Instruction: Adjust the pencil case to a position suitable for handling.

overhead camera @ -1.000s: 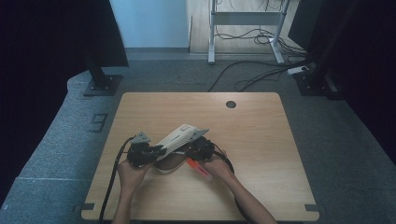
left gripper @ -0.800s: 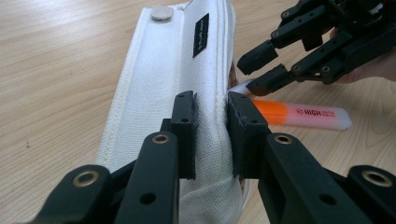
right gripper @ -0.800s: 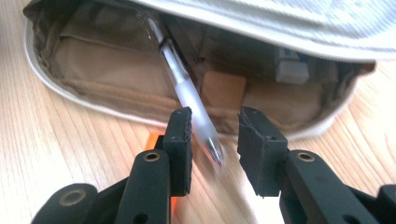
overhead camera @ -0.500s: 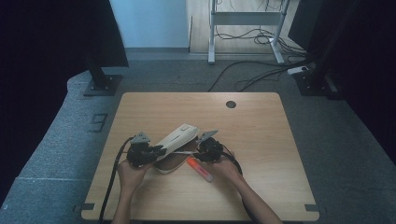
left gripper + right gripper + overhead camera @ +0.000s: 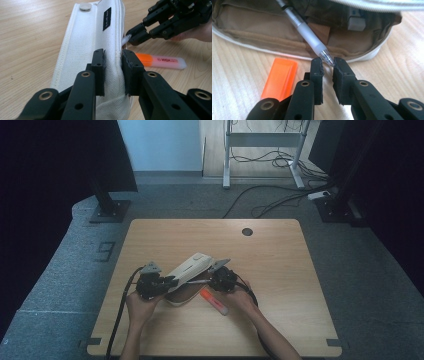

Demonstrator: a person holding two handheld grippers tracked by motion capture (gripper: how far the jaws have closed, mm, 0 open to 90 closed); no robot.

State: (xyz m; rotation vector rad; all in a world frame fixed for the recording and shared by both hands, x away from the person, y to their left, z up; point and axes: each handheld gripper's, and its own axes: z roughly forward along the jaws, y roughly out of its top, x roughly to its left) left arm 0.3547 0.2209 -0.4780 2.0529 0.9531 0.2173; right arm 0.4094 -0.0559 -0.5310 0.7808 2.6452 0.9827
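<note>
left claw (image 5: 113,65): jaws pressed in on the raised lid flap of the white pencil case (image 5: 93,37), pinching a fold of its canvas near the zip edge. the flap stands up off the table (image 5: 280,250), tilted, propped by my grip. in the high view the left claw (image 5: 165,282) sits at the near-left end of the case (image 5: 192,266), my hand below it.

right claw (image 5: 327,65): jaws have just been closing and now nip the clear tip of a pen (image 5: 312,40). the pen runs up and away from the pads, its barrel lying across the open mouth of the case (image 5: 372,53), over the brown lining. pads press on the tip from both sides. from the left gripper view the right claw (image 5: 132,37) shows at the case's far edge with the pale pen (image 5: 125,39) end between its jaws.

inside the case, right gripper view: a grey eraser-like block (image 5: 356,23) in the far pocket, and a ribbed brown piece (image 5: 320,30) beside the pen; cannot tell what it is.

orange highlighter (image 5: 279,77) lies flat on the wood just outside the case mouth, close to my right claw, not touched. high view: highlighter (image 5: 214,301) lies slantwise, near my right hand (image 5: 239,297).

case sits near the front-left middle of the table.
</note>
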